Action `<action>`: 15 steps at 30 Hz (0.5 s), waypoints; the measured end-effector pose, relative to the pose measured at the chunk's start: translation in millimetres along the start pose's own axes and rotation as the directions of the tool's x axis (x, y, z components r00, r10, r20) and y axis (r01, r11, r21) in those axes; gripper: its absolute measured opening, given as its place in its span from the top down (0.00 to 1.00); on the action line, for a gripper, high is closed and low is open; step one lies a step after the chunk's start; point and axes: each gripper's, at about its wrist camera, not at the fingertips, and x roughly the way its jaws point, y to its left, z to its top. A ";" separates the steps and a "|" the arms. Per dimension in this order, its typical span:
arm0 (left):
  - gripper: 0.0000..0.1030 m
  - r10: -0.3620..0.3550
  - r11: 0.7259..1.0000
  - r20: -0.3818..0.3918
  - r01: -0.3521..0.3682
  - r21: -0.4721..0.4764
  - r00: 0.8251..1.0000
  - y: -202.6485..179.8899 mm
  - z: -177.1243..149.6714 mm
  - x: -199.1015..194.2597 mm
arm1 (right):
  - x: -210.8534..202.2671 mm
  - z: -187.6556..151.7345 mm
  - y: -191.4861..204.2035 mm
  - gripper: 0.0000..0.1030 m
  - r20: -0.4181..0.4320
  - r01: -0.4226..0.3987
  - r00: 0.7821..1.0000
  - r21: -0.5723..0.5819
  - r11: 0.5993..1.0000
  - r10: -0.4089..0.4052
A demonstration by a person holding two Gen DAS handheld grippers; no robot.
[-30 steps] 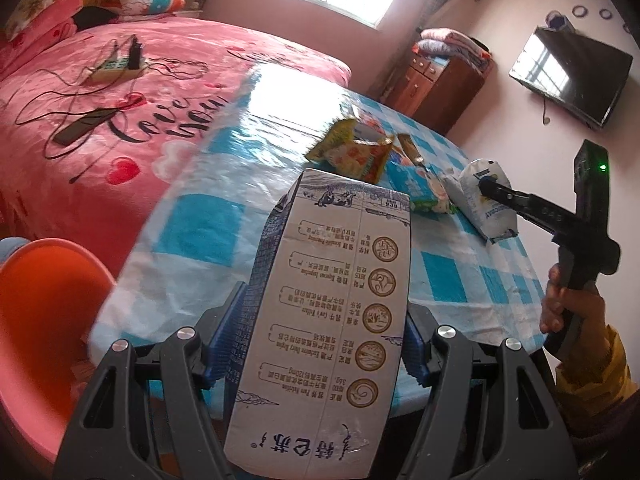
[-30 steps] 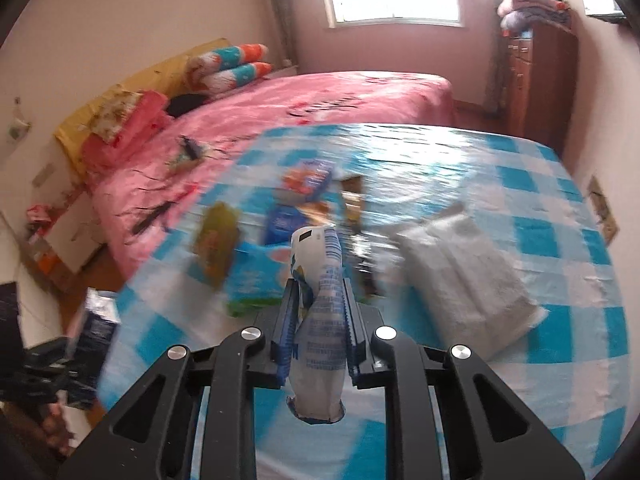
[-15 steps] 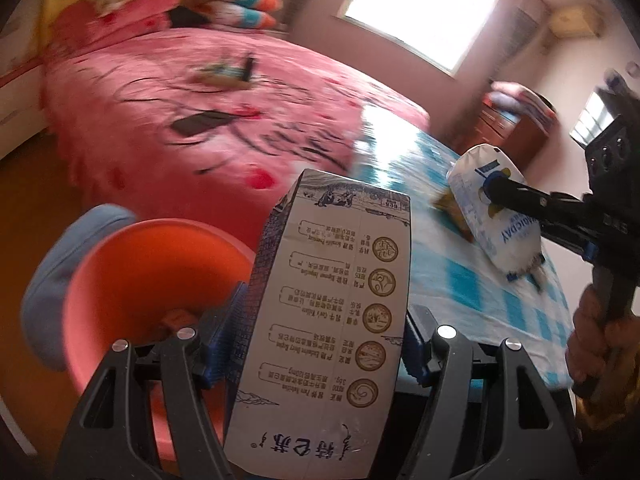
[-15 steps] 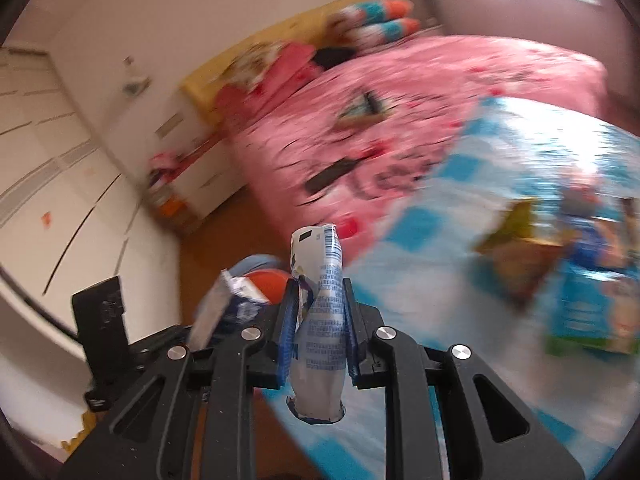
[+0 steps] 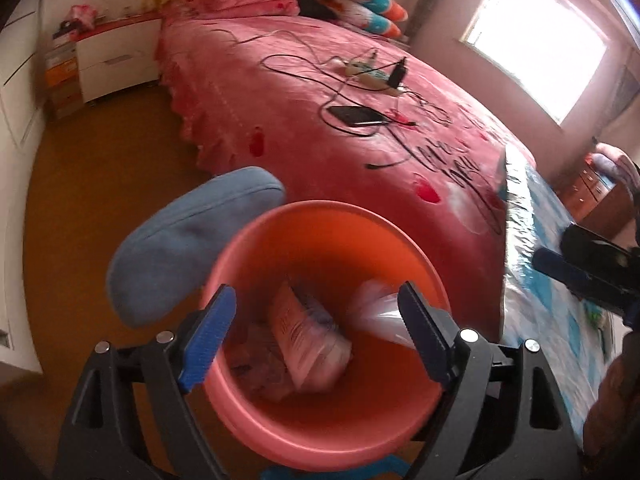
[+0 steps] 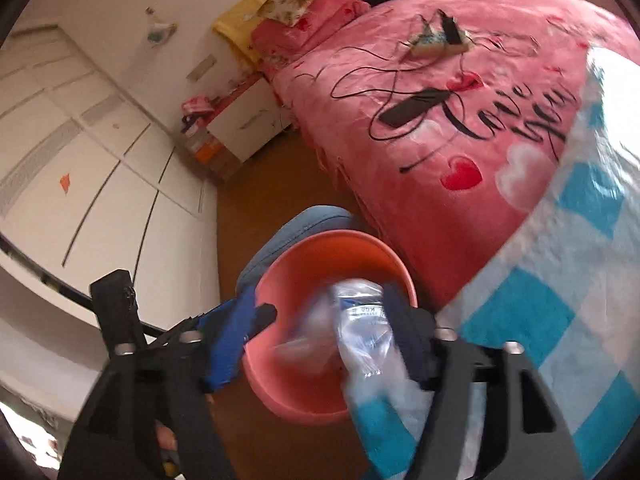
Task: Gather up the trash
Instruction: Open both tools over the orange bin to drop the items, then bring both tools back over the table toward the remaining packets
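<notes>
Orange-pink plastic bin [image 5: 332, 240], inside wall deeper orange. In it: carton [image 5: 304, 340] with pale pink-white face and dark print, plus clear-white plastic bag [image 6: 368, 332] with blue print (blurred). Left gripper [image 5: 316, 332]: black frame, bright blue pads [image 5: 208, 336]. Right gripper [image 6: 320, 340]: same black, pads blue to navy. Blue-grey chair back [image 5: 188, 236] behind bin. Bedspread [image 5: 320, 148] pink-red with red hearts, white cloud shapes, black script lettering. Black phone [image 5: 356, 115] and black cables [image 5: 296, 72] on it. Tablecloth [image 6: 580, 288] in turquoise-and-white check, glossy. Floor [image 5: 100, 184] ochre brown. Wardrobe [image 6: 80, 168] white with dark seams.
</notes>
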 end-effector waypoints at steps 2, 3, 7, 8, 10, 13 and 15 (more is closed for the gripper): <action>0.18 0.009 1.000 0.007 -0.009 0.003 1.000 -0.4 0.1 -1.2 | -14.1 -4.0 -6.8 0.21 0.027 0.031 0.999 0.001 1.000 -0.031; 0.18 0.010 1.000 0.011 -0.010 0.005 1.000 -1.8 0.1 -1.2 | -22.5 -4.6 -10.2 0.20 0.055 0.055 0.997 -0.004 0.998 -0.055; 0.18 -0.005 1.000 0.026 0.004 0.030 1.000 -14.0 -3.2 -2.8 | -49.5 -14.9 -16.2 0.14 0.128 0.134 0.983 -0.028 0.991 -0.129; 0.18 -0.013 0.999 0.026 0.012 0.036 1.000 -17.2 -5.2 -4.5 | -56.7 -18.5 -17.8 0.14 0.149 0.151 0.978 -0.034 0.988 -0.145; 0.18 -0.024 0.999 0.027 0.023 0.048 0.999 -23.7 -6.1 -4.6 | -65.2 -23.9 -22.3 0.14 0.176 0.176 0.970 -0.045 0.983 -0.165; 0.18 -0.049 0.996 0.043 0.045 0.074 0.998 -36.5 -7.7 -7.4 | -77.2 -34.0 -28.6 0.14 0.207 0.222 0.957 -0.063 0.973 -0.205; 0.18 -0.063 0.994 0.055 0.058 0.091 0.996 -44.9 -8.2 -9.5 | -82.0 -38.9 -33.3 0.14 0.217 0.235 0.952 -0.069 0.970 -0.215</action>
